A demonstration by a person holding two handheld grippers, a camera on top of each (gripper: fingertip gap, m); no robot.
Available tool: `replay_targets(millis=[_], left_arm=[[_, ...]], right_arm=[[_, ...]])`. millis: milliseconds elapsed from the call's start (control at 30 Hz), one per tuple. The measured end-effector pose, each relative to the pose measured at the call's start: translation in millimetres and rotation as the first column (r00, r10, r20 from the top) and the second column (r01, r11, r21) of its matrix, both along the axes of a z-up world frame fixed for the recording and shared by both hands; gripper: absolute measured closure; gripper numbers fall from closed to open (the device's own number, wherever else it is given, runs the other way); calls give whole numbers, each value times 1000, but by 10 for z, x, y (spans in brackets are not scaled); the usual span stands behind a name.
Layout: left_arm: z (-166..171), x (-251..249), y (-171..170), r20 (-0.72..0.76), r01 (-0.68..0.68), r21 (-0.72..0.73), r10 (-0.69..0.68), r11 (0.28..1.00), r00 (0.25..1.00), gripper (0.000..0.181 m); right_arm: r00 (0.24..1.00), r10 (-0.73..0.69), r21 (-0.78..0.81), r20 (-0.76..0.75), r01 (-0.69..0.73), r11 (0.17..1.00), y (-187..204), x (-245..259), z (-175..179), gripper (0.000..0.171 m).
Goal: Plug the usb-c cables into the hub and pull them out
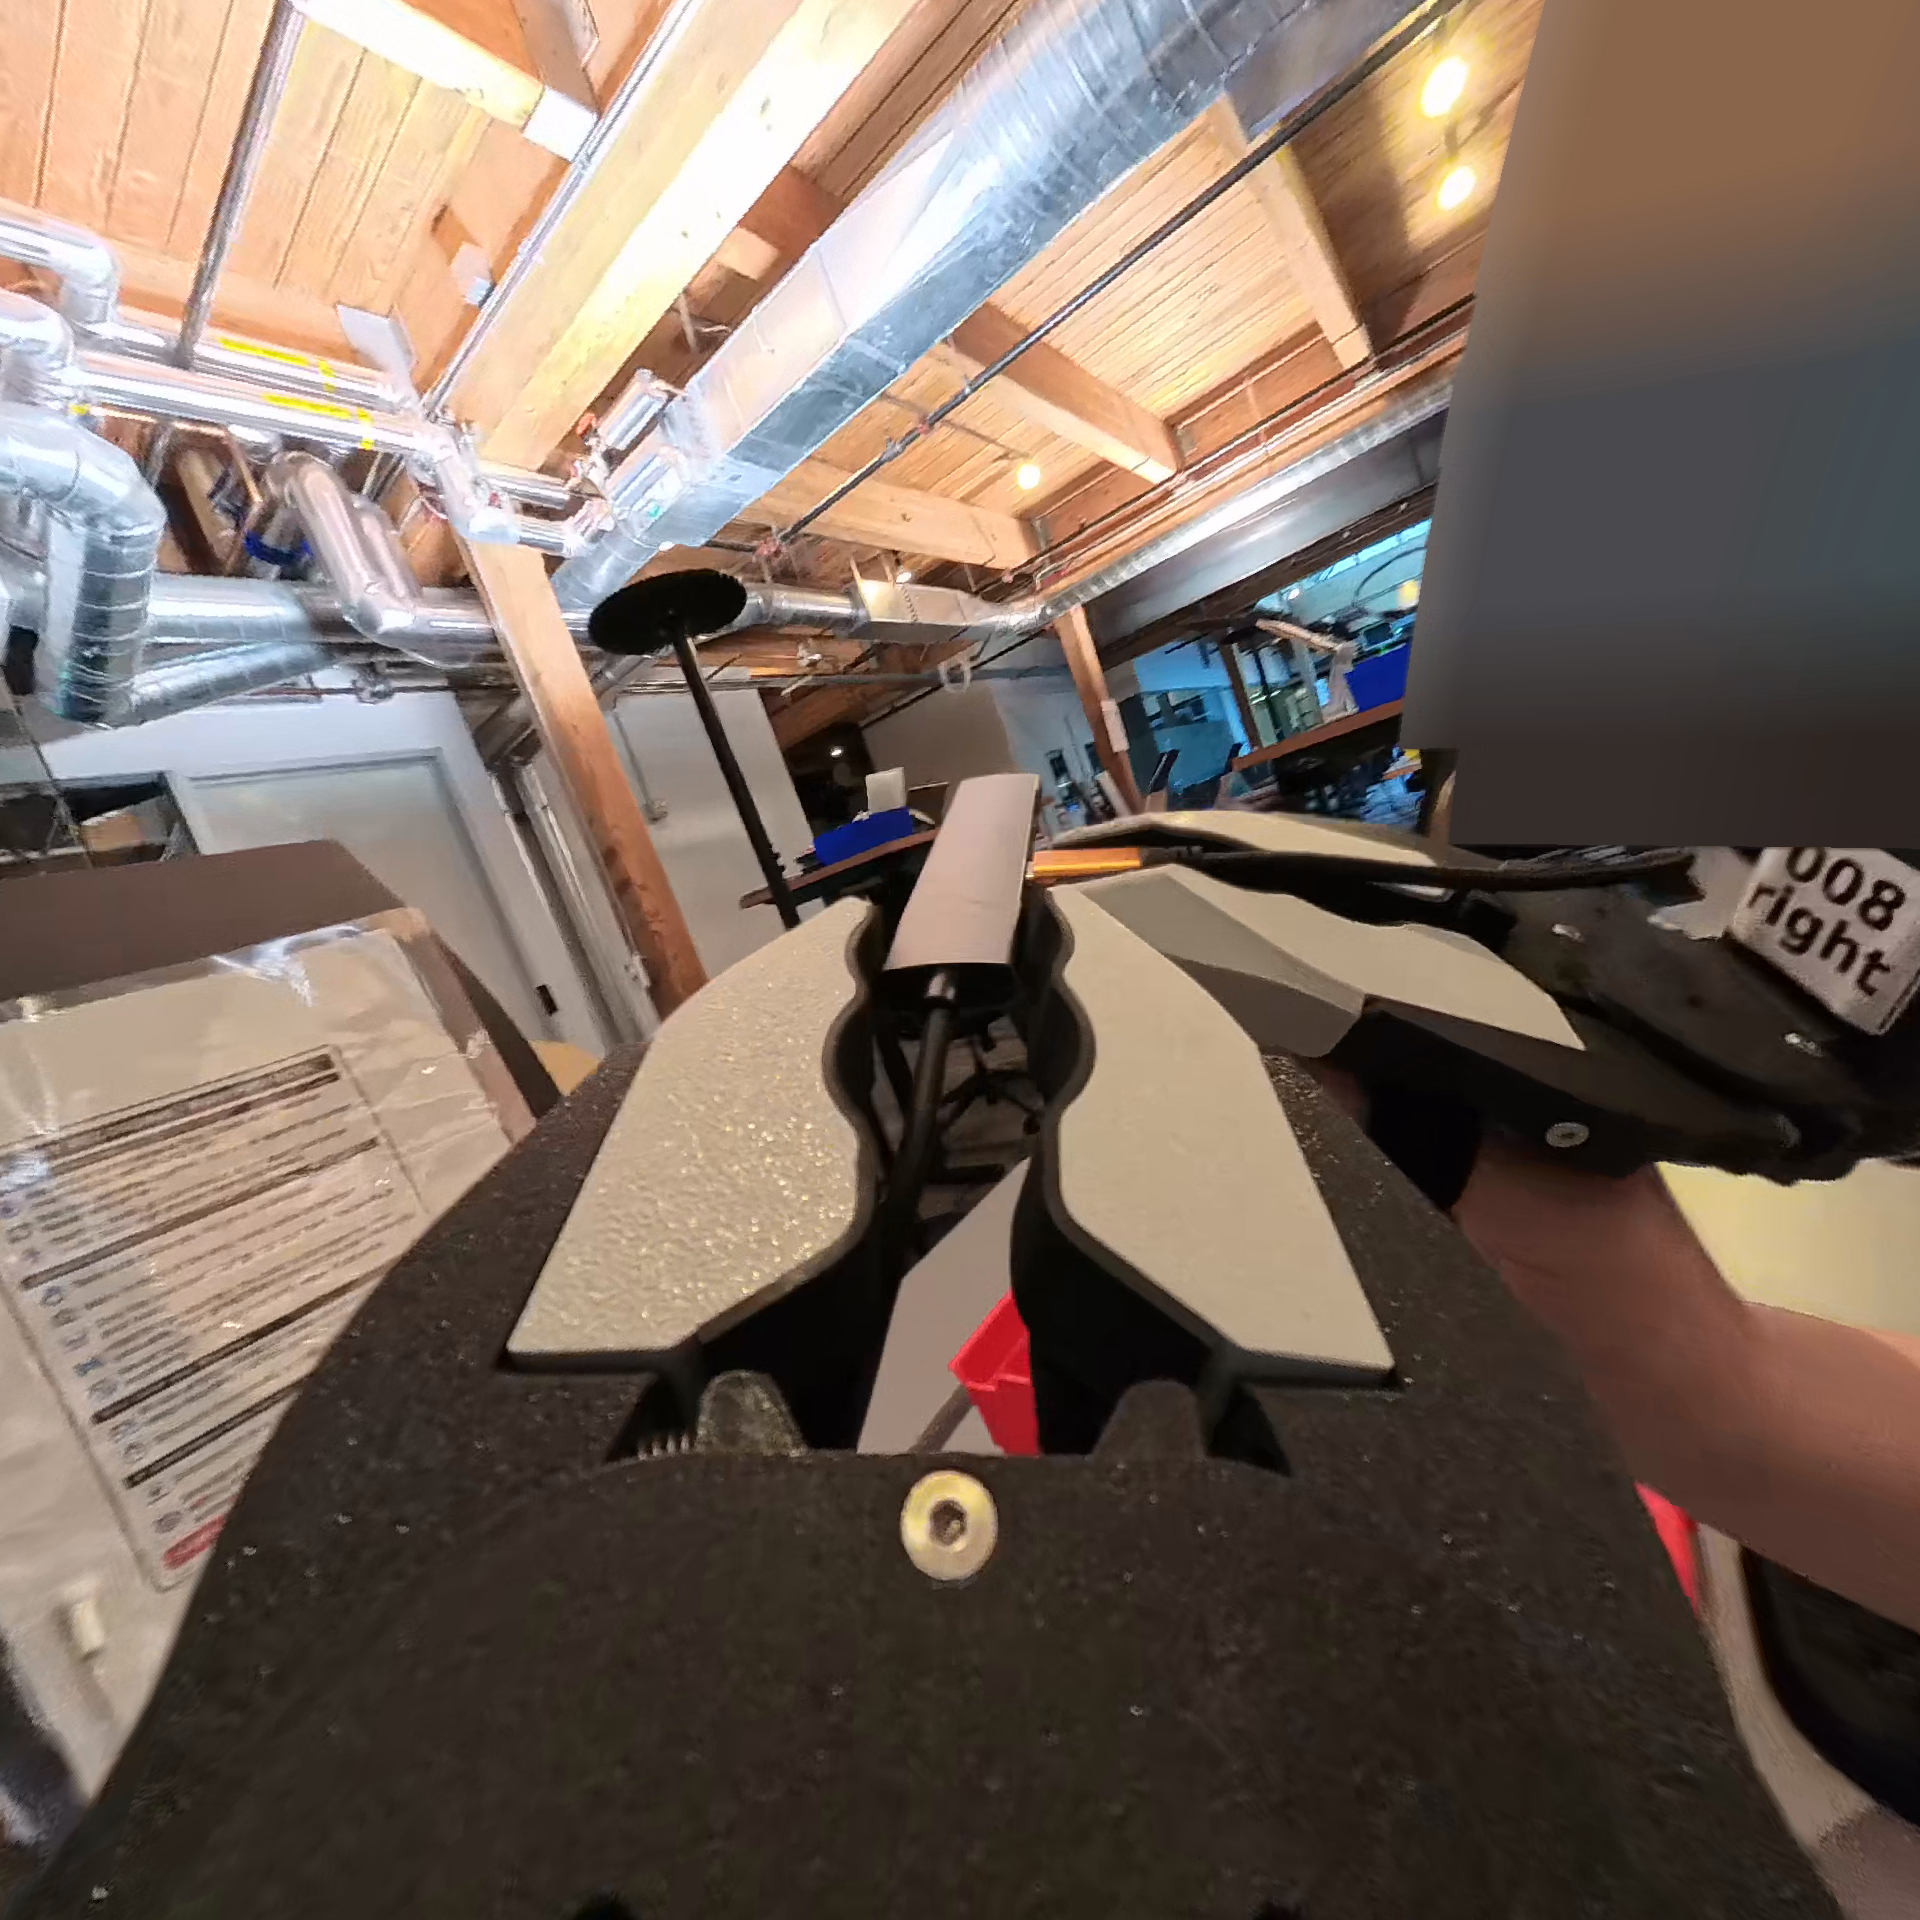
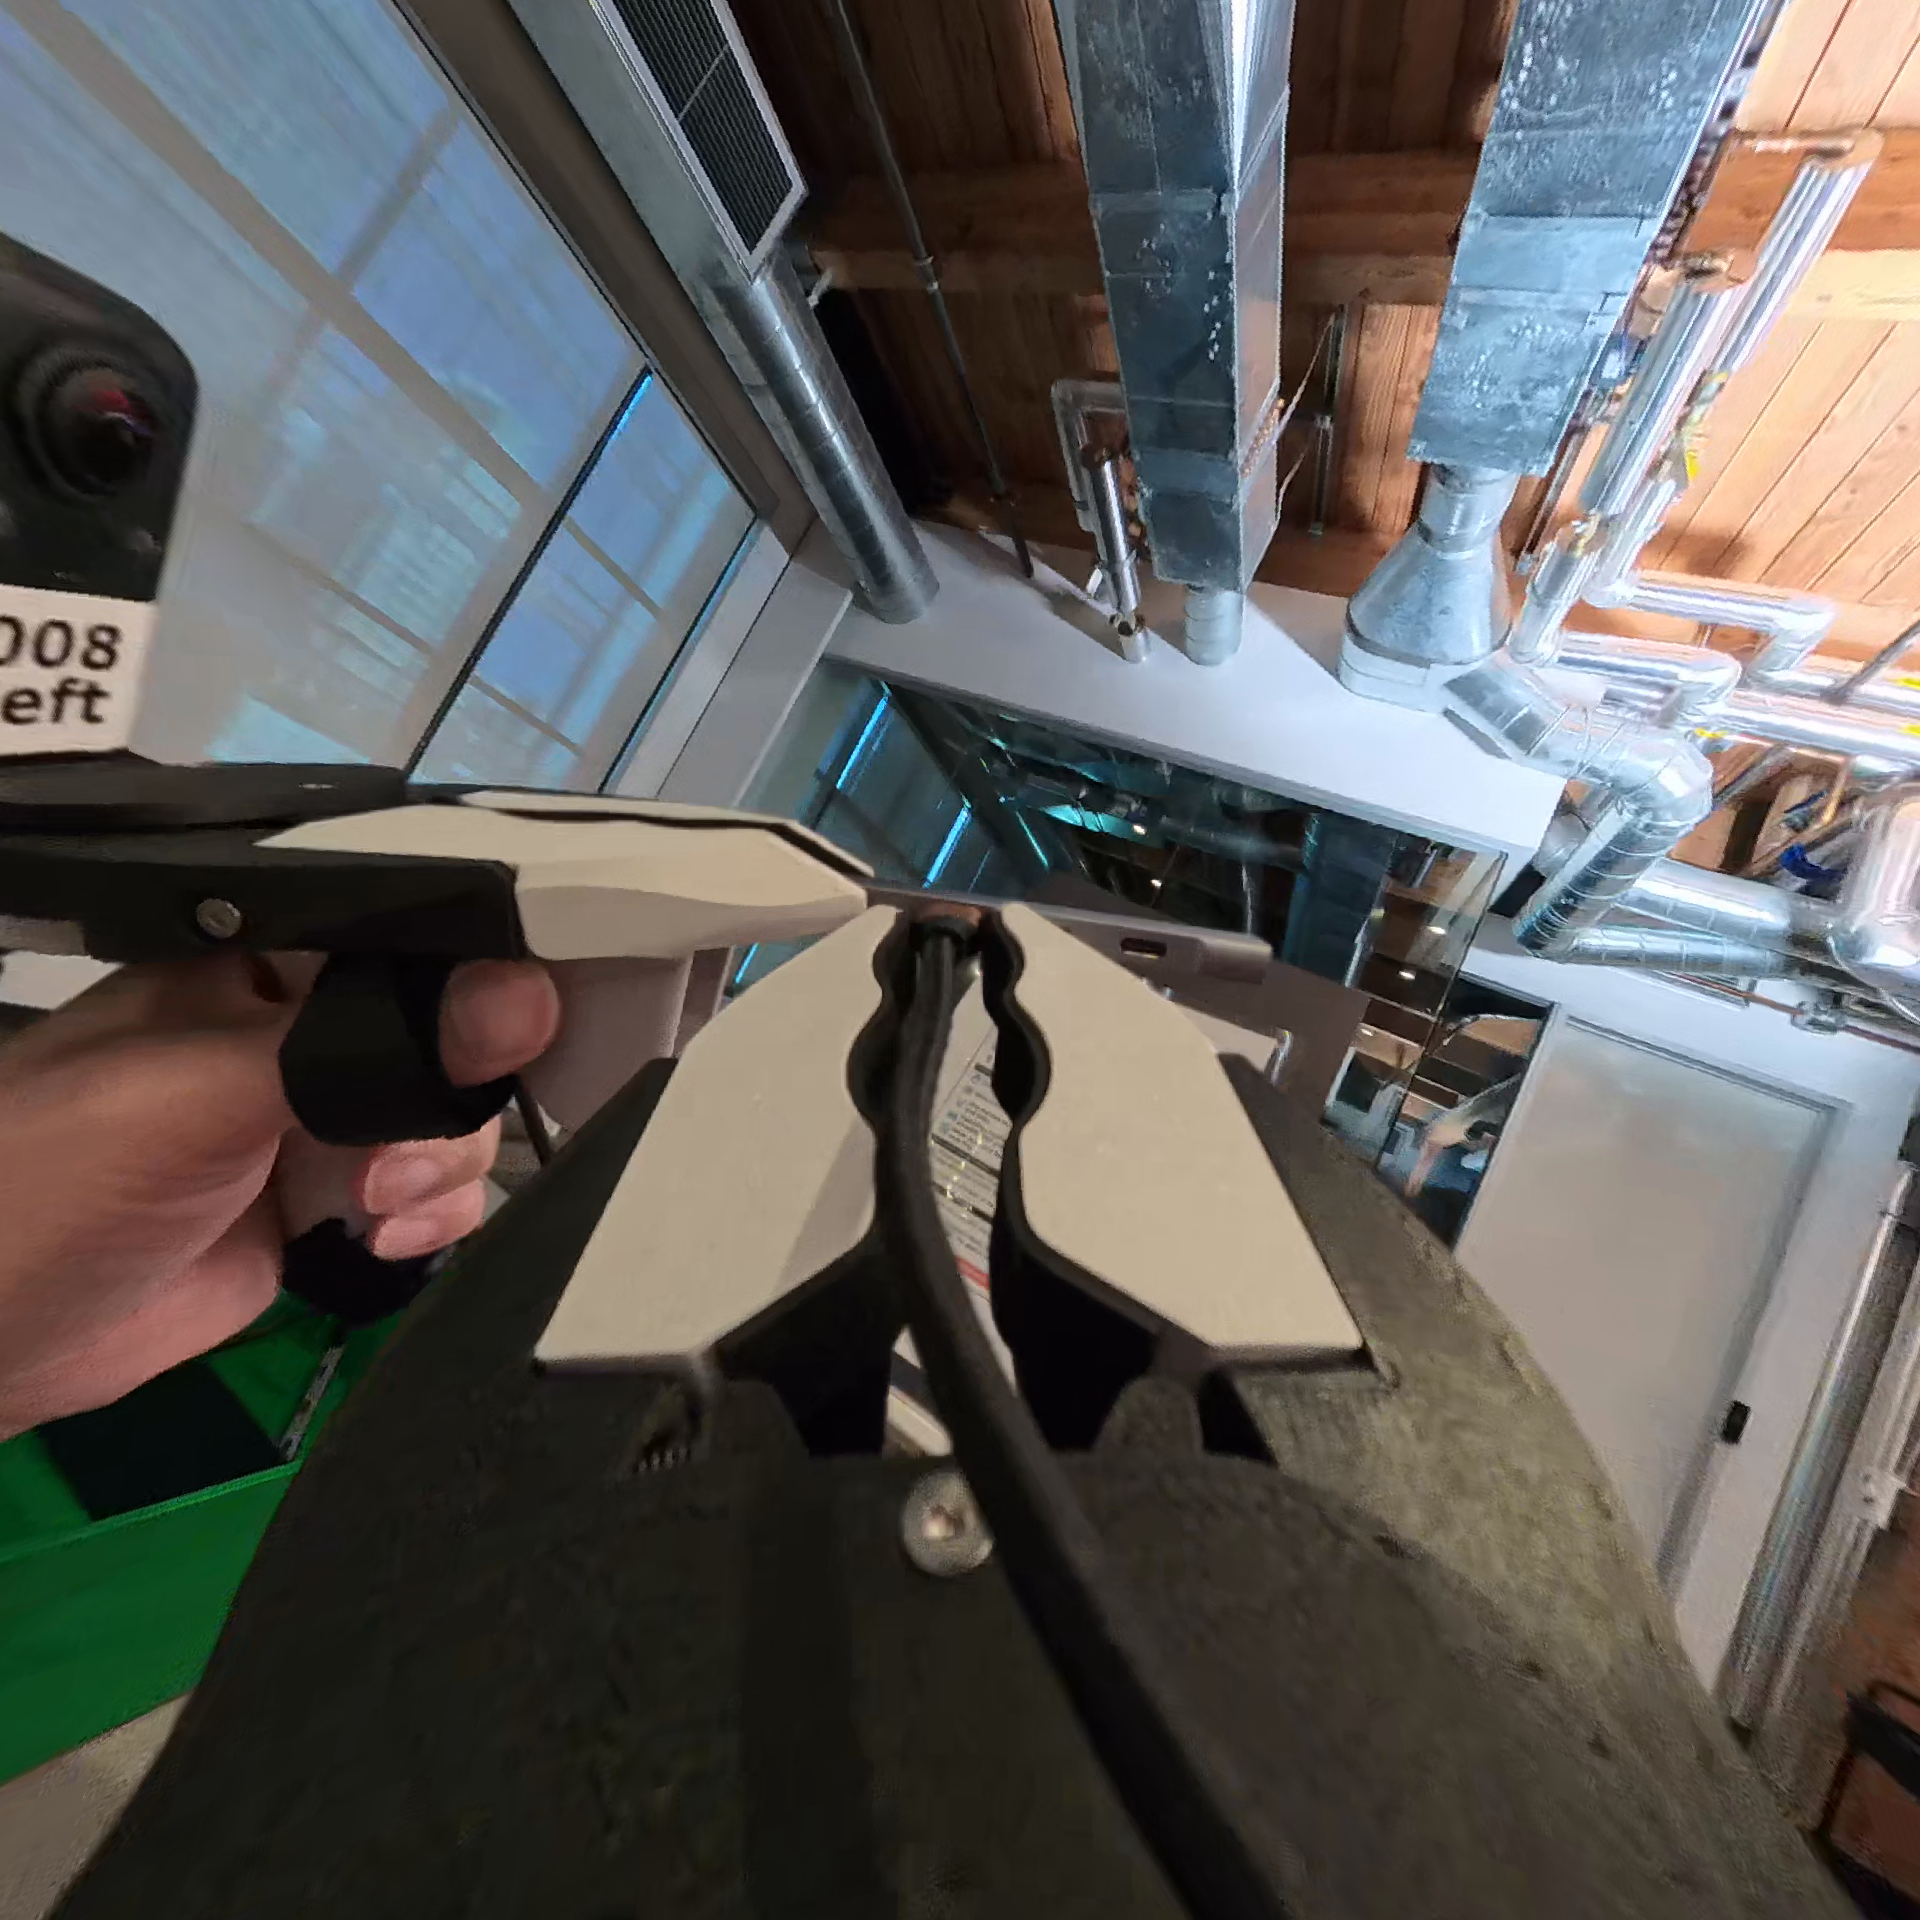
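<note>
My left gripper (image 1: 961, 914) is shut on the dark grey hub (image 1: 971, 862) and holds it up in the air, end-on. The hub's own black lead (image 1: 925, 1091) hangs down between the fingers. My right gripper (image 2: 948, 920) is shut on a black usb-c cable (image 2: 966, 1299), just behind its copper-coloured plug (image 1: 1086, 859). The plug meets the hub's right side; I cannot tell how deep it sits. In the right wrist view the hub (image 2: 1195, 945) shows edge-on with a free port, and the left gripper (image 2: 862, 894) reaches in from the left.
Both views tilt up toward wooden beams and silver ducts. A plastic-wrapped box (image 1: 208, 1195) stands at left and a red bin (image 1: 997, 1361) below the fingers. A green bin (image 2: 104, 1558) sits low left. Hands (image 2: 156, 1143) grip the handles. My left and right fingertips are right by each other.
</note>
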State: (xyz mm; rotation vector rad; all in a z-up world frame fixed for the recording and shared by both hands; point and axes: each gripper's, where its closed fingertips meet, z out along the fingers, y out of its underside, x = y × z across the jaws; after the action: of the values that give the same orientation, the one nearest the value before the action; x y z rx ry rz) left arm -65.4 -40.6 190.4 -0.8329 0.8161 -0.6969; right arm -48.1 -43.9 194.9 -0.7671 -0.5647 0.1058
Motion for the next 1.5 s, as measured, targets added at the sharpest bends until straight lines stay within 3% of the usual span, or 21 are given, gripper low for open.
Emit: replay_targets(millis=[300,533,633,733,967,1033,1167,1367,1500], left_arm=[[11,-14,4,-57,-147,101,154,984,987,154],[53,1,-31,-32,-115,62,117,991,993,154],[72,-26,-53,-35,-106,72,109,992,993,154],[72,-33,-47,-43,-92,65,95,994,995,154],[66,-26,-35,-39,-89,68,92,994,995,154],[66,-24,-22,-52,-120,83,124,989,991,154],[75,-21,-43,-47,-57,35,59,998,997,154],[85,-22,-85,-34,-27,58,29,998,999,155],[112,-33,-118,-53,-123,142,132,982,990,154]], right_arm=[[992,-127,-2,-6,127,992,10,-4,-4,158],[969,-241,84,54,236,968,-55,9,45,159],[993,-112,18,31,112,994,-78,-11,57,159],[989,-142,29,39,141,990,-76,-20,54,159],[1000,-28,-46,-14,27,999,-63,-14,43,158],[997,-76,-39,-3,76,996,-43,-5,36,159],[984,-172,25,47,171,985,-82,-8,49,159],[1000,13,-46,-8,-13,999,-127,-18,67,158],[999,-39,-20,0,39,999,-144,-12,78,159]])
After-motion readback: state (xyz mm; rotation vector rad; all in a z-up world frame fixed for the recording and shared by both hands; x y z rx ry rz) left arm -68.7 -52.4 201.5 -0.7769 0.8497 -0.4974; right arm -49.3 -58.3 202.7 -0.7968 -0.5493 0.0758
